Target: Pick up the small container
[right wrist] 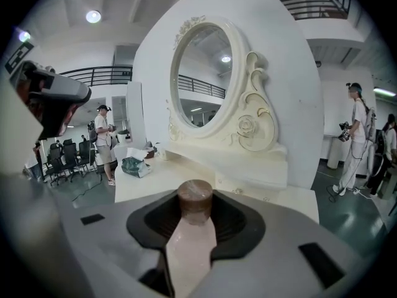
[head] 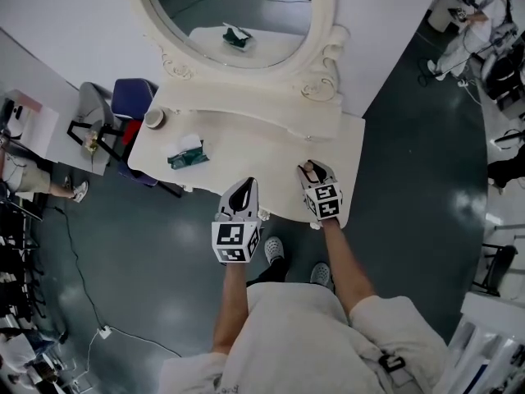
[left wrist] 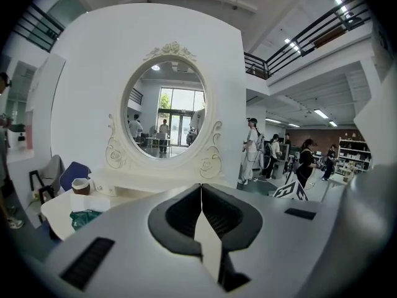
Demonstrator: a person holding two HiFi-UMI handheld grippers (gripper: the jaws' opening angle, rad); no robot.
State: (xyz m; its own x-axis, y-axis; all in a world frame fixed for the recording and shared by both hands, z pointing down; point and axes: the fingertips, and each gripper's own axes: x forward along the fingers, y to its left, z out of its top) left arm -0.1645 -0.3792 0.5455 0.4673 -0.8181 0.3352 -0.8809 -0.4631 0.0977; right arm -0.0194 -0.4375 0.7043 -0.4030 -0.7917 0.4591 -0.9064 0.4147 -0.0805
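The small container (right wrist: 195, 198), with a brown round lid and a pale pink body, stands between the jaws of my right gripper (right wrist: 195, 215), which is shut on it. In the head view the right gripper (head: 312, 173) is over the front right part of the white dressing table (head: 262, 150), and the container's brown top (head: 310, 169) shows at its tip. My left gripper (head: 245, 189) hovers at the table's front edge. Its jaws (left wrist: 201, 211) are shut with nothing between them.
A green tissue pack (head: 188, 154) lies on the table's left part, and a small round cup (head: 154, 118) stands at the back left corner. An oval mirror (head: 238, 6) rises behind. A blue chair (head: 131, 98) stands to the left, and people stand at the far right.
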